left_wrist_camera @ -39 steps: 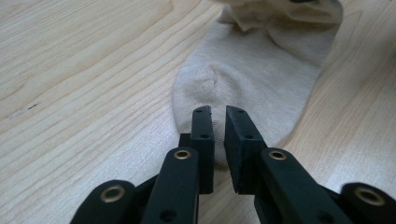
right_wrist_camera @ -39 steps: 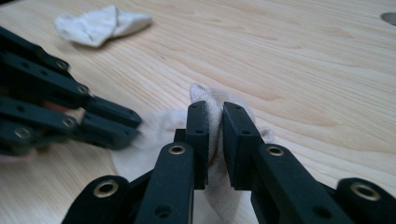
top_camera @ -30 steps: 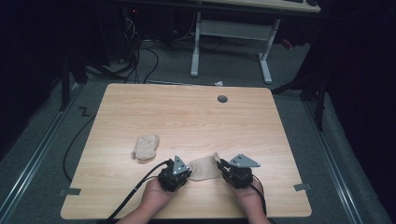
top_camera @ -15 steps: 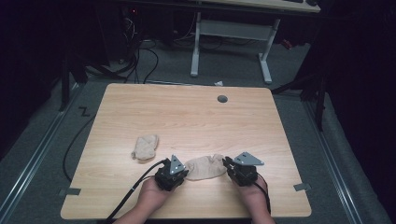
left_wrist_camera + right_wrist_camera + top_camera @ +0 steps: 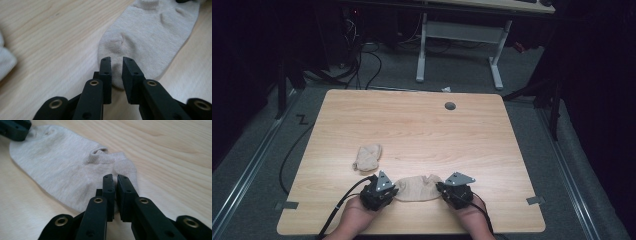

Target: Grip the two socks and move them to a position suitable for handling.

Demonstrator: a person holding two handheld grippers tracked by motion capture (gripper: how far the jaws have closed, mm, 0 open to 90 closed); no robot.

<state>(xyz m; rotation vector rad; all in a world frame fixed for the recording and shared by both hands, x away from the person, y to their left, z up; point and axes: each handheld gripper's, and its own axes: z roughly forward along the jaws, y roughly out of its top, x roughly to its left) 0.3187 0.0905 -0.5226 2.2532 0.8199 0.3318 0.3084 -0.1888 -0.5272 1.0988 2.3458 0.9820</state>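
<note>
Sock now stretched flat, grippers spread apart since earlier | high: beige ankle sock (image 5: 418, 188) between left gripper (image 5: 388, 190) and right gripper (image 5: 443, 189), second sock (image 5: 367, 157) near | left gripper view: jaws narrow, pinching toe end | right gripper view: jaws nearly closed on cuff; wooden table (image 5: 175, 150)

Most of the tabletop (image 5: 422, 125) lies bare, so passage is free across its middle, far half and right side. The only things in the way sit near the front edge: a beige sock (image 5: 418, 188) stretched flat between the left hand-held gripper (image 5: 388, 191) and the right hand-held gripper (image 5: 443, 190), and a second, bunched sock (image 5: 367, 157) just beyond the left one. A grommet hole (image 5: 450, 106) marks the far edge.
</note>
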